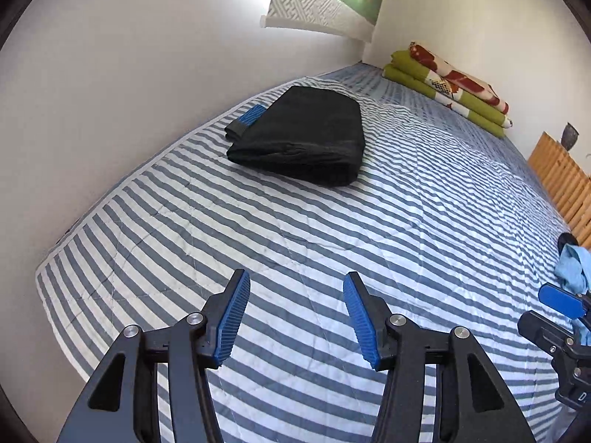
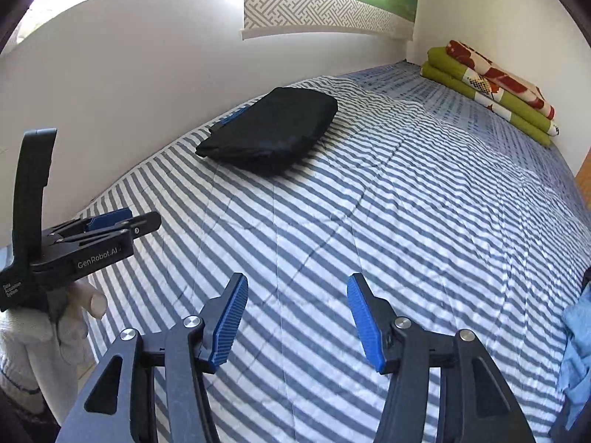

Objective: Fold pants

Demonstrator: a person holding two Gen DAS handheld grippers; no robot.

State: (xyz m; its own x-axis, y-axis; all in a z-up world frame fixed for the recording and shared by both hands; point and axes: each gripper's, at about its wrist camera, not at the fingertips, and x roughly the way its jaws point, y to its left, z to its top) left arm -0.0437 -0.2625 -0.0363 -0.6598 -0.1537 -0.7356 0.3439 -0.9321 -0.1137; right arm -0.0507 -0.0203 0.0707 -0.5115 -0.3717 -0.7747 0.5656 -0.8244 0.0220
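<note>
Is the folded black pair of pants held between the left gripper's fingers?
No, the folded black pants lie alone on the striped bedspread, far from the open left gripper.

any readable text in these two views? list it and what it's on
"GenRobot.AI": white print on the side of the left hand-held gripper, seen from the right wrist view.
"Data Acquisition System": small white print on its rear body, only just legible.
"D": a cut-off character on the right hand-held gripper body at the frame edge; the rest is unreadable.

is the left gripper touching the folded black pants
Apart. The left wrist view shows the left gripper open over bare striped bedspread, with the folded black pants lying well beyond its fingertips near the wall.
</note>
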